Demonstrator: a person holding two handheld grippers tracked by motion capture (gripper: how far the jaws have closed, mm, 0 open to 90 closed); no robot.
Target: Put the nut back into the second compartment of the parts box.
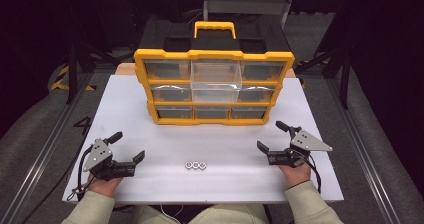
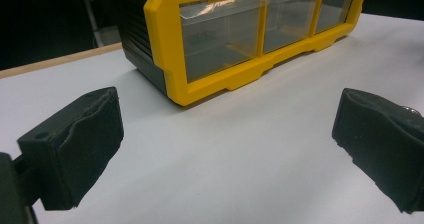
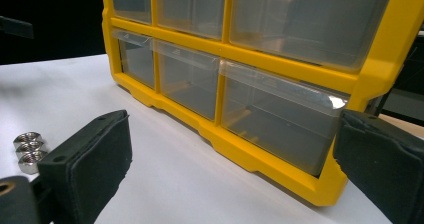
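On the white table (image 1: 150, 114), both hands rest low: left gripper (image 1: 129, 147) and right gripper (image 1: 272, 136) spread empty, three steel hex nuts (image 1: 195, 165) between them, yellow-framed clear-drawer organiser (image 1: 214, 86) ahead, centre drawer pulled out.

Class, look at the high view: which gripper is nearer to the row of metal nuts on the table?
Left. The left gripper lies just left of the nuts; the right gripper sits farther off to their right. Both are open, touching nothing.

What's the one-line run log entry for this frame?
left hand-held gripper: open, empty | right hand-held gripper: open, empty | hex nuts: row on table, untouched | organizer: top-middle drawer pulled out
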